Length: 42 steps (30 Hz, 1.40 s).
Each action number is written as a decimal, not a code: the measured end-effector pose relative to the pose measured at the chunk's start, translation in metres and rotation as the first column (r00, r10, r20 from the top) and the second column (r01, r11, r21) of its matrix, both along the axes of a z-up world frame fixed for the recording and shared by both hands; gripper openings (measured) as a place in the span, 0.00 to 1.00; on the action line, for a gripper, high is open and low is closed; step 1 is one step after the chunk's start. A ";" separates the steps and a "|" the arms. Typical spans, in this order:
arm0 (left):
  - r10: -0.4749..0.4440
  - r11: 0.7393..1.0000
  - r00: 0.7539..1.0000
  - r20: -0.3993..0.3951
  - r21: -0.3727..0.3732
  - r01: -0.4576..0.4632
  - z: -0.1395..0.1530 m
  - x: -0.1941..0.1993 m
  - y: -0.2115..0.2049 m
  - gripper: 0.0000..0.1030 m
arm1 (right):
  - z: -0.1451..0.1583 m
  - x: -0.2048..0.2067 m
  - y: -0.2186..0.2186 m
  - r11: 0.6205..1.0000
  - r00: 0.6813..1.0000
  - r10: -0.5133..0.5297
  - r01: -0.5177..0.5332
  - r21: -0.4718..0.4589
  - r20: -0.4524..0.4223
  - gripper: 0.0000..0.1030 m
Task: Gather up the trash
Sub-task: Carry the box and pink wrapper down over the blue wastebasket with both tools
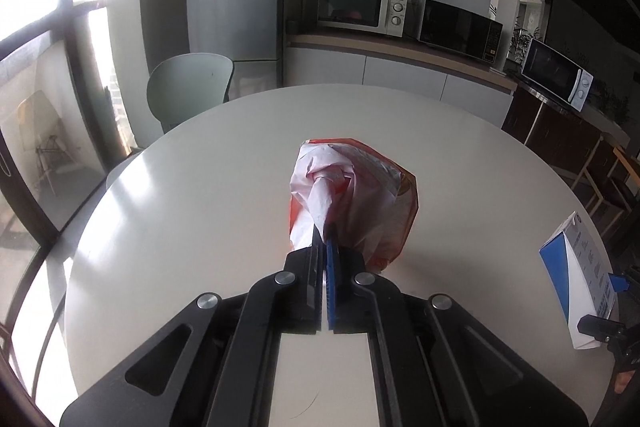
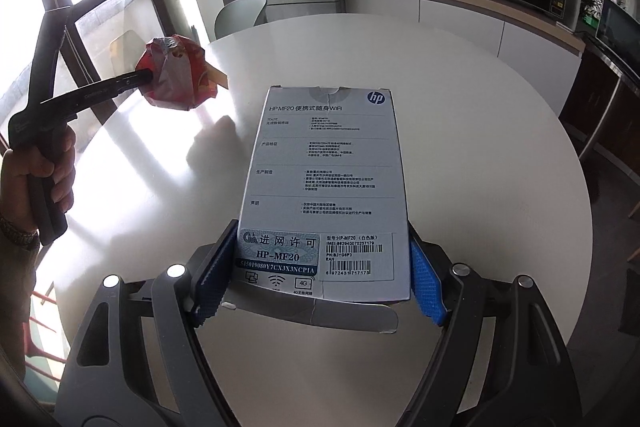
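**Trash in hand: two items, one tabletop**

1. Round white tabletop (image 2: 460, 115). Smooth, glossy, bare apart from the items below, both carried above it.

2. Flat white-and-blue printed cardboard box (image 2: 324, 183). Held at its near end by the right gripper (image 2: 320, 283), whose jaws stand wide across the full width of the box, blue pads against its two long edges. Its far end points out over the middle of the tabletop. Likely light and fairly stiff, probably empty, so the panels may bow under a hard squeeze. Best taken across the narrow edges, as here, where the folds give strength. A loose flap hangs at the near end.

3. Crumpled red-and-white plastic wrapper (image 1: 352, 195). Pinched at a twisted white neck by the left gripper (image 1: 326, 247), jaws closed to a sliver on the film. In the right wrist view it hangs clear of the tabletop, left of the box and apart from it. Very light, soft, slippery; a thin fold could slide out, so the bunched neck is the sound hold. Contents, if any, cannot be made out.
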<state>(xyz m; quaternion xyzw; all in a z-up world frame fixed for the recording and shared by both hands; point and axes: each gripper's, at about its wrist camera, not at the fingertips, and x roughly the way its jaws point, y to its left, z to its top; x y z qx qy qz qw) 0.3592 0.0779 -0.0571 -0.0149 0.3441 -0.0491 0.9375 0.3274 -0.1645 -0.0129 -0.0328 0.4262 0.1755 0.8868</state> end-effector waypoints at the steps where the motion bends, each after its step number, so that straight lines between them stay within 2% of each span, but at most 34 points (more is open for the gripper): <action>1: 0.006 1.000 1.000 -0.003 -0.007 -0.006 0.003 -0.007 -0.001 0.00 | 0.001 -0.005 -0.001 1.000 1.000 0.004 -0.004 0.007 -0.001 0.70; 6: 0.037 0.997 0.999 -0.007 -0.062 -0.037 0.016 -0.050 -0.003 0.00 | 0.006 -0.030 -0.002 1.000 1.000 0.016 -0.017 0.024 0.015 0.70; 15: 0.043 0.996 0.997 0.058 -0.075 -0.038 0.029 -0.127 -0.024 0.00 | 0.009 -0.070 -0.008 0.999 0.999 0.013 -0.015 0.049 0.045 0.70; 29: 0.033 0.995 0.996 0.080 -0.096 -0.025 0.018 -0.217 -0.052 0.00 | 0.012 -0.147 -0.029 0.994 0.994 0.005 -0.017 0.104 0.110 0.70; 34: 0.018 0.992 0.996 0.089 -0.123 -0.007 0.016 -0.251 -0.058 0.00 | 0.017 -0.176 -0.040 0.996 0.991 0.021 -0.033 0.088 0.133 0.70; 42: -0.041 0.994 0.999 0.021 -0.097 0.043 -0.008 -0.300 -0.072 0.00 | 0.014 -0.230 -0.051 0.997 0.986 0.061 -0.069 0.044 0.157 0.70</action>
